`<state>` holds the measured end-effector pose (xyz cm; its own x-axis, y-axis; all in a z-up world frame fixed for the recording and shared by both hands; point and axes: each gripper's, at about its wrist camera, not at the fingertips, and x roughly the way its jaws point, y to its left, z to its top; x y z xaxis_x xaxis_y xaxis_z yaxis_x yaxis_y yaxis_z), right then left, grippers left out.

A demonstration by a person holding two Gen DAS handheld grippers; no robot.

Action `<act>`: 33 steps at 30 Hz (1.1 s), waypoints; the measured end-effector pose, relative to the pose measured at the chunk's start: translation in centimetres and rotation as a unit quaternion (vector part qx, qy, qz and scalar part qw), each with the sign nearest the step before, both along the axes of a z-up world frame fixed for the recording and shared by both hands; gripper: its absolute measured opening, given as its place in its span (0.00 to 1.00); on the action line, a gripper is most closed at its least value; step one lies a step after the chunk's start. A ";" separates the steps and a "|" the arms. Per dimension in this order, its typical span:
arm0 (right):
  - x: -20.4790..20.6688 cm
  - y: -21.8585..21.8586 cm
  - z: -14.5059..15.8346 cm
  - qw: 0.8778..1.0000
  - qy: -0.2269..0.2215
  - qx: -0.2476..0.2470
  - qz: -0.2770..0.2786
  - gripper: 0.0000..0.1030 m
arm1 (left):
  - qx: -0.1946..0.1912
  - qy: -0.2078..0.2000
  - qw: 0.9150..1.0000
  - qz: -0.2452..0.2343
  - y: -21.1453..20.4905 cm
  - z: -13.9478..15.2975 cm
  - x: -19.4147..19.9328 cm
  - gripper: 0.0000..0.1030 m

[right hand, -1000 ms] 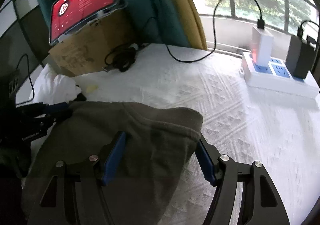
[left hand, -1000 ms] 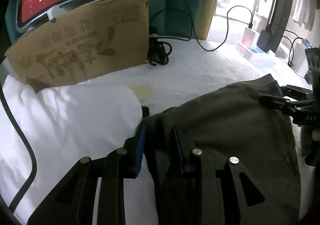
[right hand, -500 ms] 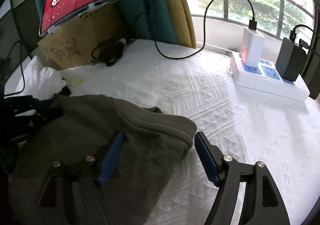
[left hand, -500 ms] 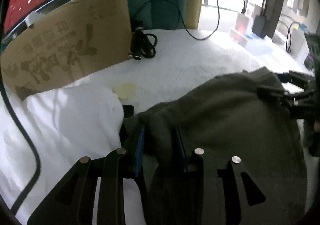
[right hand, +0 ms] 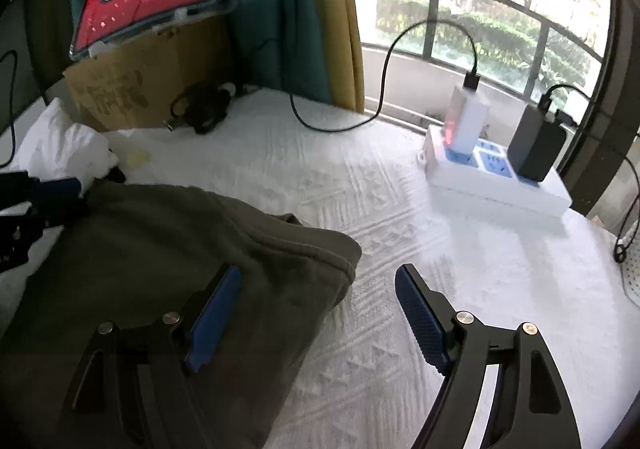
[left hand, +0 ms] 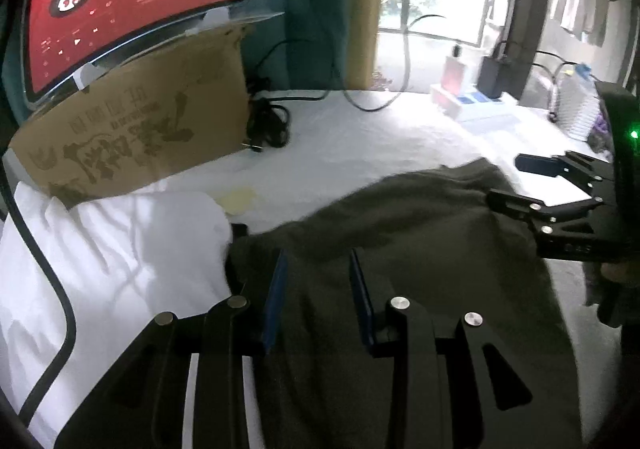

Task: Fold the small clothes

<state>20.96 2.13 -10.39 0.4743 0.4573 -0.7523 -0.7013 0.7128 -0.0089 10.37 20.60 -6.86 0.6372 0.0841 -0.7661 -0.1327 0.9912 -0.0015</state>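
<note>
Left wrist view: the left gripper (left hand: 316, 297) has its fingers (left hand: 275, 301) set narrowly either side of the near-left edge of the olive garment (left hand: 420, 249); cloth fills the gap, but whether the pads actually pinch it I cannot tell. The garment lies spread on the white bed cover (left hand: 360, 137), just beside a white cloth (left hand: 120, 241). A tablet (left hand: 128, 13) leans on a cardboard box (left hand: 136, 133) behind, apparently propped for viewing.

Right wrist view: the right gripper (right hand: 320, 313) has just been opening and stands released, one finger over the garment's (right hand: 172, 249) folded corner, the other over bare bed cover (right hand: 400, 209). This looks like letting go after laying a fold. A power strip (right hand: 496, 185) sits well apart.
</note>
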 end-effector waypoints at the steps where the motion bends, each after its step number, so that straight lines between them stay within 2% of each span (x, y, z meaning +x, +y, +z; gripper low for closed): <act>1: -0.4 -0.1 0.2 1.000 -0.001 0.002 0.003 0.79 | -0.004 -0.001 1.000 -0.003 -0.4 0.1 -0.3 0.31; 6: -2.6 -0.1 0.6 1.000 0.004 0.006 0.026 0.79 | -0.027 0.000 1.000 -0.004 -1.8 -0.3 -1.8 0.34; 9: -3.7 0.1 0.3 0.999 -0.002 -0.006 0.034 0.79 | -0.028 0.009 1.000 -0.004 -2.4 -0.9 -2.1 0.34; 16: -4.5 -0.7 -1.1 0.999 0.006 -0.032 0.025 0.79 | -0.039 0.027 0.999 0.014 -2.1 -2.7 -3.2 0.34; 21: -4.9 -1.5 -2.2 0.999 0.017 -0.046 0.018 0.79 | -0.048 0.022 0.998 0.019 -1.9 -2.4 -3.7 0.34; 33: -7.9 -2.6 -0.5 0.999 0.012 -0.027 0.020 0.79 | -0.055 -0.009 0.998 -0.004 -4.4 0.1 -6.5 0.34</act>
